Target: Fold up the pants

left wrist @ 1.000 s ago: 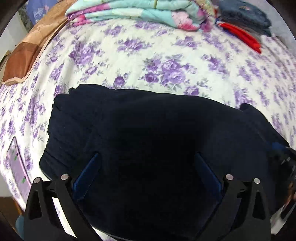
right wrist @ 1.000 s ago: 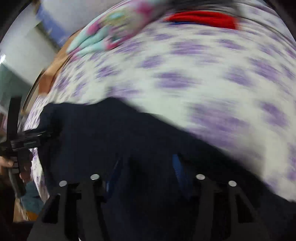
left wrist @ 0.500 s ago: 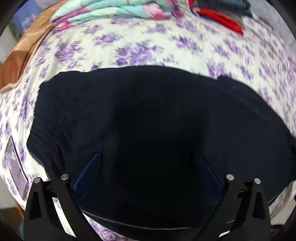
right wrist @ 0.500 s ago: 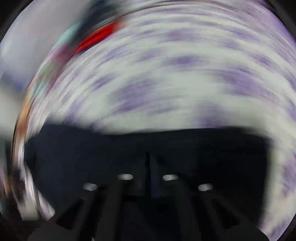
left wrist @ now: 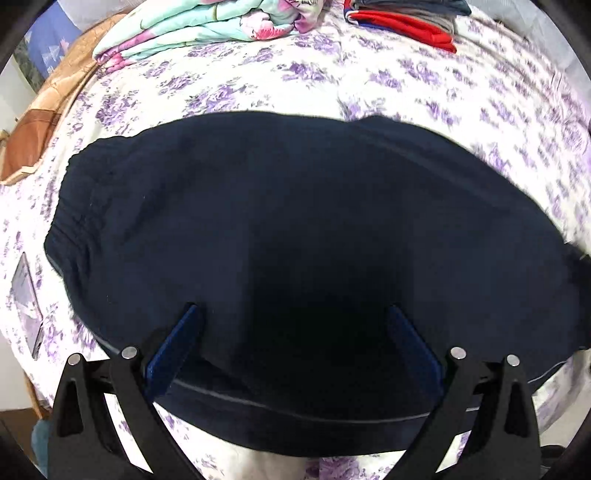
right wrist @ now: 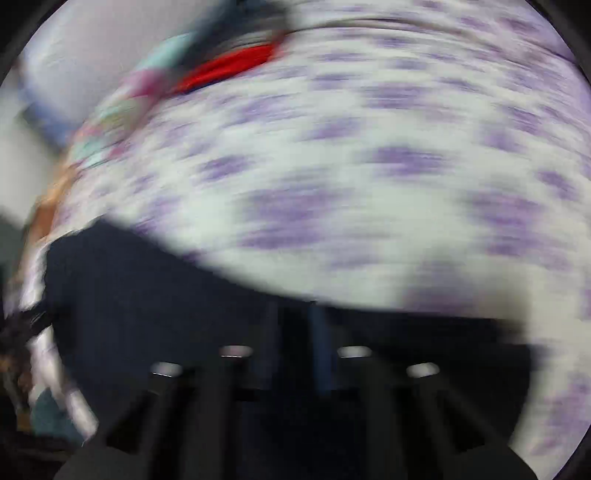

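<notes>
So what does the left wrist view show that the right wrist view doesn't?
Only the left wrist view shows the left gripper with jaws wide apart over the dark pants, the gathered waistband at the left, and a sharp folded floral blanket.

Only the right wrist view, badly blurred, shows the right gripper, its jaws opening from a narrow gap over the dark cloth.

Both show the pants, the purple-flowered bedsheet and the red garment.
</notes>
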Demonstrator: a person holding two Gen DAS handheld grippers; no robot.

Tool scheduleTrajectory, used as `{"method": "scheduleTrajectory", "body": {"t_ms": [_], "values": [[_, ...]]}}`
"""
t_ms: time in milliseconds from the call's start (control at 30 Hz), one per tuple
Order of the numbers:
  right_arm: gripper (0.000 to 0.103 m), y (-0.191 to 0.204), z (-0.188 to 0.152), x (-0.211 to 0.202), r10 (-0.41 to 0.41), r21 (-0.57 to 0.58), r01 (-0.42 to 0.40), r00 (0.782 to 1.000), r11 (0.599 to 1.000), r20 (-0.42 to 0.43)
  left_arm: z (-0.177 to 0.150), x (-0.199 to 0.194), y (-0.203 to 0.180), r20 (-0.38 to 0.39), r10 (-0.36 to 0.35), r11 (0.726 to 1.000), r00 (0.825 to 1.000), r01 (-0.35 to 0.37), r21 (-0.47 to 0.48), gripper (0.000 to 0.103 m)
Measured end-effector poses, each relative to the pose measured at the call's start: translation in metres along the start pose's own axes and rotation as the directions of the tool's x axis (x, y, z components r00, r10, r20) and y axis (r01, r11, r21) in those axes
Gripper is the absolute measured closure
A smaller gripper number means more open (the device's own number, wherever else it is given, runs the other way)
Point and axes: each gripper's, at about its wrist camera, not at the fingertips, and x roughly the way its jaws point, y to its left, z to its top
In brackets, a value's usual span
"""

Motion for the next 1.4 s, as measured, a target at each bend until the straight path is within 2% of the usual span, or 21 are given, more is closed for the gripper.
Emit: {"method": "scheduleTrajectory", "body": {"t_ms": [33,67,100,167,233,333,400,433,467,533,567,600,633,733,833,900,967,1133,1200,1300,1400], "values": [[0.050,-0.017,0.004,-0.012,-0.179,0.057,0.177,0.984,0.983,0.021,-0.002,-0.002,-0.002,0.007,0.003,1.000,1.000,-0.003,-0.003,0.005],[0.035,-0.025,0.006,-0.025,-0.313,0.092,0.307,0.948,0.947,0.054,-0.005,-0.006,-0.002,0.013,-0.003,1.000,1.000,0.003,-0.009,0.005],[0.031,-0.026,0.005,-0.037,-0.346,0.105,0.336,0.934,0.936,0.093,-0.006,-0.009,-0.008,0.021,-0.019,1.000,1.000,0.020,-0.017,0.005],[0.029,-0.008,0.003,-0.047,-0.224,0.053,0.220,0.969,0.974,0.102,-0.009,-0.017,-0.020,0.035,-0.083,0.997,0.996,0.083,-0.008,0.005],[0.013,0.022,-0.011,-0.051,-0.087,-0.029,0.090,0.992,0.995,0.090,-0.011,-0.020,-0.046,0.026,-0.148,0.988,0.989,0.146,0.041,0.005],[0.012,0.045,-0.040,-0.042,0.028,-0.085,-0.029,0.999,0.996,-0.016,-0.018,-0.019,-0.086,-0.002,-0.235,0.964,0.972,0.233,0.131,0.005],[0.012,0.050,-0.058,-0.029,0.020,-0.130,-0.030,0.997,0.991,-0.078,-0.023,-0.007,-0.109,-0.054,-0.219,0.955,0.974,0.225,0.192,0.005],[0.011,0.043,-0.072,-0.025,-0.040,-0.158,0.024,0.994,0.987,-0.101,-0.029,0.005,-0.117,-0.095,-0.182,0.951,0.979,0.200,0.234,0.005],[0.011,0.034,-0.082,-0.026,-0.060,-0.176,0.039,0.992,0.984,-0.113,-0.035,0.014,-0.119,-0.108,-0.136,0.951,0.985,0.161,0.266,0.004],[0.011,0.021,-0.097,-0.042,-0.037,-0.234,0.014,0.995,0.972,-0.095,-0.043,0.014,-0.114,-0.084,-0.133,0.946,0.988,0.151,0.287,0.004],[0.011,0.019,-0.102,-0.049,-0.116,-0.287,0.087,0.989,0.954,-0.088,-0.045,0.012,-0.111,-0.087,-0.131,0.945,0.988,0.151,0.291,0.004],[0.008,0.018,-0.107,-0.054,-0.255,-0.350,0.215,0.964,0.912,-0.072,-0.045,0.009,-0.104,-0.098,-0.119,0.945,0.988,0.143,0.293,0.004],[0.008,0.017,-0.105,-0.056,-0.292,-0.356,0.251,0.954,0.900,-0.065,-0.044,0.006,-0.097,-0.103,-0.114,0.951,0.988,0.139,0.276,0.005],[0.008,0.029,-0.086,-0.070,-0.128,-0.260,0.117,0.992,0.958,-0.024,-0.033,-0.004,-0.081,-0.100,-0.121,0.972,0.988,0.138,0.189,0.005],[0.008,0.067,-0.078,-0.063,-0.070,-0.312,0.068,0.998,0.948,0.004,-0.015,-0.008,-0.077,-0.062,-0.104,0.984,0.993,0.111,0.139,0.005],[0.009,0.086,-0.093,-0.043,-0.071,-0.390,0.035,0.995,0.920,-0.077,-0.007,-0.003,-0.073,-0.065,-0.061,0.988,0.996,0.069,0.138,0.005],[0.008,0.081,-0.116,-0.028,-0.176,-0.473,0.091,0.974,0.876,-0.140,-0.006,0.002,-0.065,-0.075,-0.021,0.987,0.997,0.032,0.156,0.005],[0.008,0.068,-0.156,-0.058,-0.264,-0.620,0.140,0.958,0.772,-0.113,-0.018,-0.002,-0.023,-0.019,0.019,0.985,1.000,-0.015,0.173,0.005],[0.008,0.063,-0.146,-0.067,-0.257,-0.572,0.142,0.958,0.808,-0.125,-0.017,-0.009,-0.012,0.003,0.063,0.983,0.998,-0.062,0.173,0.005],[0.007,0.064,-0.104,-0.079,-0.168,-0.379,0.142,0.985,0.914,-0.038,-0.002,-0.022,0.020,0.055,0.049,0.994,0.997,-0.054,0.094,0.005],[0.004,0.076,-0.079,-0.068,-0.175,-0.268,0.177,0.984,0.947,0.032,0.013,-0.015,0.048,0.067,0.048,0.998,0.997,-0.050,0.023,0.005]]}}
